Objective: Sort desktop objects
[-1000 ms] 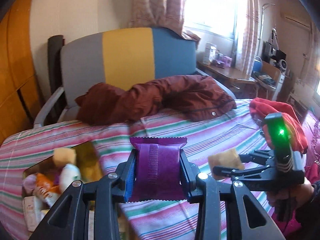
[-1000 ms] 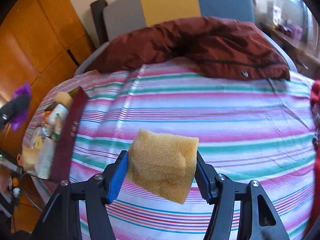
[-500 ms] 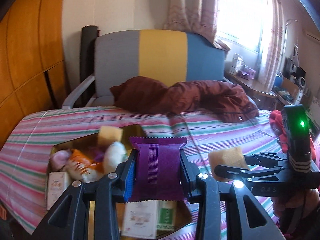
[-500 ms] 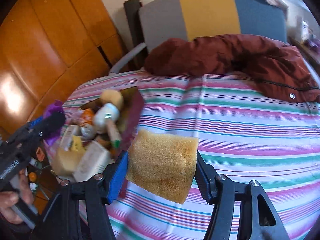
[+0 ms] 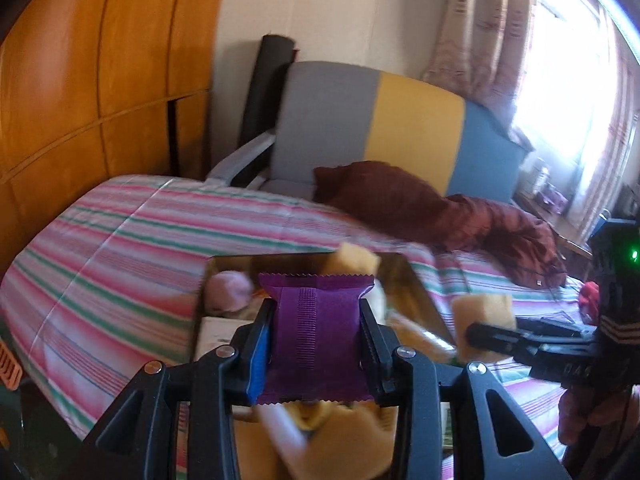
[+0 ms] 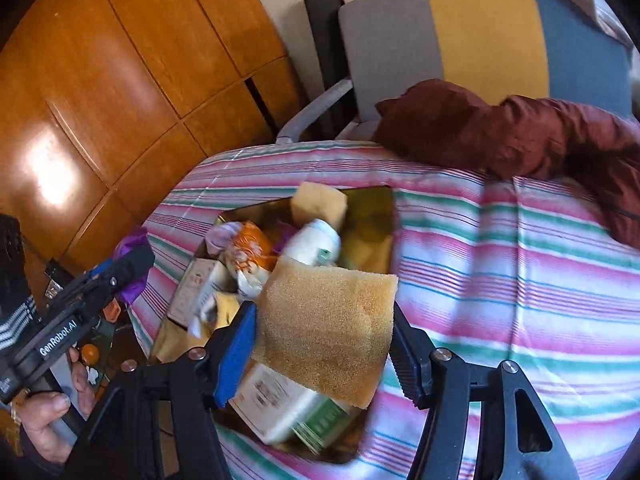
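Box (image 6: 372,204) now sits below both loaded grippers, formerly off left.

A lived-in bedroom at home — a bed under a pink, green and white striped cover (image 5: 132,240) fills the middle. At 12 o'clock stands a grey, yellow and blue armchair (image 5: 400,132) with a maroon jacket (image 6: 520,136) slumped over it. Orange wood wardrobe panels (image 5: 100,72) rise at 10 o'clock; floral curtains (image 5: 480,32) frame a bright window at 2 o'clock.
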Tool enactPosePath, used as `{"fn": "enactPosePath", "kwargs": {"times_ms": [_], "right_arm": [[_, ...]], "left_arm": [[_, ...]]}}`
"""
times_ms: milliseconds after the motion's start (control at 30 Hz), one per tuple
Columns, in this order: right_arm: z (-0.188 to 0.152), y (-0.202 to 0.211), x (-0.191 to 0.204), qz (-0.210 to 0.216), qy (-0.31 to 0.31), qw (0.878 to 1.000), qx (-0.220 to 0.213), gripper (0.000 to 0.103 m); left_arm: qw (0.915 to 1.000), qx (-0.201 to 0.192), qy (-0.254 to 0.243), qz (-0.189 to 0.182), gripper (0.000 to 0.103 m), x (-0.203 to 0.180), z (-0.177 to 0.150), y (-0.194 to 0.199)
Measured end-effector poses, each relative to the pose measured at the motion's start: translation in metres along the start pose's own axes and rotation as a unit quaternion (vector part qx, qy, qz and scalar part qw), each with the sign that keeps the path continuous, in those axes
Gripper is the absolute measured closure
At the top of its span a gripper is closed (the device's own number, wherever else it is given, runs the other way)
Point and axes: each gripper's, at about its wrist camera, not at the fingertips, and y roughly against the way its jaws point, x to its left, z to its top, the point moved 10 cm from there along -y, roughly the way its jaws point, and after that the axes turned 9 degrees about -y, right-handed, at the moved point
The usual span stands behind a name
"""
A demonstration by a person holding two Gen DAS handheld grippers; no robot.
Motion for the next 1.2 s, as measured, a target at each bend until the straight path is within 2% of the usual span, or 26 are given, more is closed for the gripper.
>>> {"fn": "enactPosePath", "kwargs": {"times_ms": [133,167,333,433,500,567,767,1200], "right_arm": [[0.004,-0.026,0.019,0.019,0.012,0.999,0.027,0.038],[0.005,-0.032,0.02,0.015,0.01,0.999,0.032,0.034],[-0.004,-0.055,0.01,-0.003,-0.003,0.999,0.053,0.03],[-0.01,-0.053,0.0,-0.007,-0.01,0.999,0.051,0.026],[-0.013,-0.05,-0.004,-0.007,-0.015,0.999,0.048,0.025],[-0.014,-0.044,-0.005,0.001,-0.019,0.999,0.041,0.019],[-0.02,-0.027,-0.004,-0.01,-0.021,1.0,0.018,0.017],[-0.05,0.0,0.005,-0.057,0.016,0.998,-0.02,0.012]], "left_arm": [[0.9999,0.013,-0.002,0.009,0.065,0.007,-0.007,-0.015],[0.9998,0.021,-0.002,0.005,0.065,0.006,-0.008,-0.023],[0.9989,0.045,-0.014,-0.002,0.064,-0.006,-0.012,-0.048],[0.9981,0.059,-0.018,-0.002,0.057,-0.011,-0.019,-0.06],[0.9979,0.063,-0.013,-0.006,0.048,-0.014,-0.023,-0.063],[0.9982,0.057,-0.014,-0.005,0.044,-0.017,-0.022,-0.06],[0.9988,0.041,-0.022,0.015,0.034,-0.02,-0.015,-0.039],[0.9967,0.007,-0.031,0.074,0.032,-0.024,-0.008,0.025]]}}
